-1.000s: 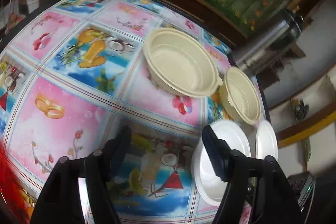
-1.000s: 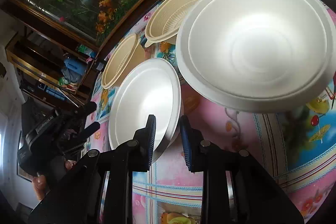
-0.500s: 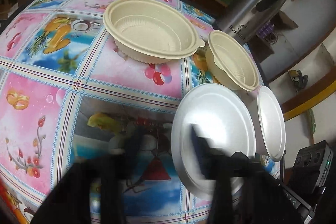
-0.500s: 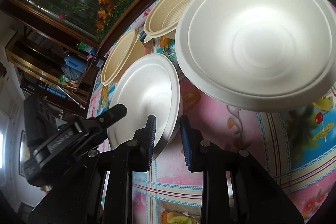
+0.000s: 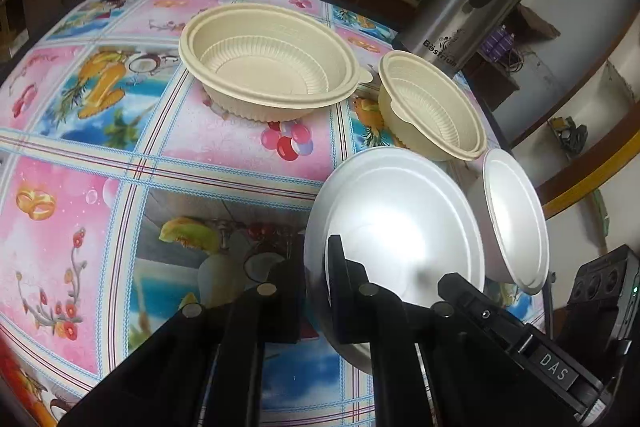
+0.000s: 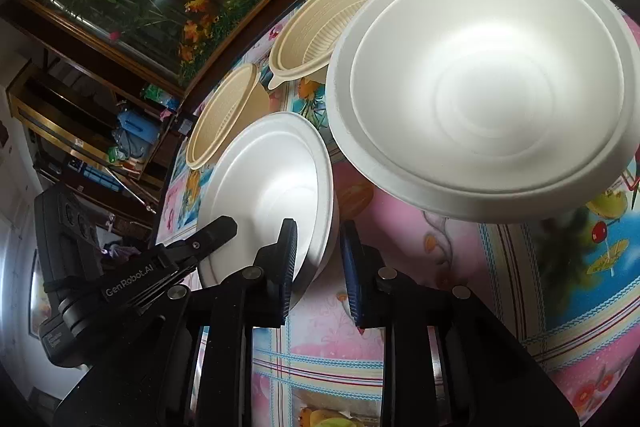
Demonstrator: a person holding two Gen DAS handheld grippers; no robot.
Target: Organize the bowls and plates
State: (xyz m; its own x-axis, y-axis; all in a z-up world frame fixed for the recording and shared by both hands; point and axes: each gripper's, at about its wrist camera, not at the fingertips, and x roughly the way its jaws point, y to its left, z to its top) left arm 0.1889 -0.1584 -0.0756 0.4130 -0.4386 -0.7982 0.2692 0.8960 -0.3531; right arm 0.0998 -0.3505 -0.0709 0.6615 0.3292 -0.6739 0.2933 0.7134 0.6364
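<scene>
The table (image 5: 224,163) wears a glossy cloth of pink and blue fruit-and-flower squares, backed by a wooden ledge and a leafy floral picture; a steel flask (image 5: 468,7) stands at the far edge. The flask's top is cut off in the right wrist view, and the shelves behind are too dark to read. Four bowls sit here: a large ribbed beige bowl (image 5: 268,63), a smaller beige bowl (image 5: 436,107), a white bowl (image 5: 516,215) and a white plate (image 5: 400,219). The left gripper (image 5: 316,287) is clamped on the plate's near rim. The right gripper (image 6: 318,275) straddles the opposite rim, jaws closing, pads not visibly pressing.
</scene>
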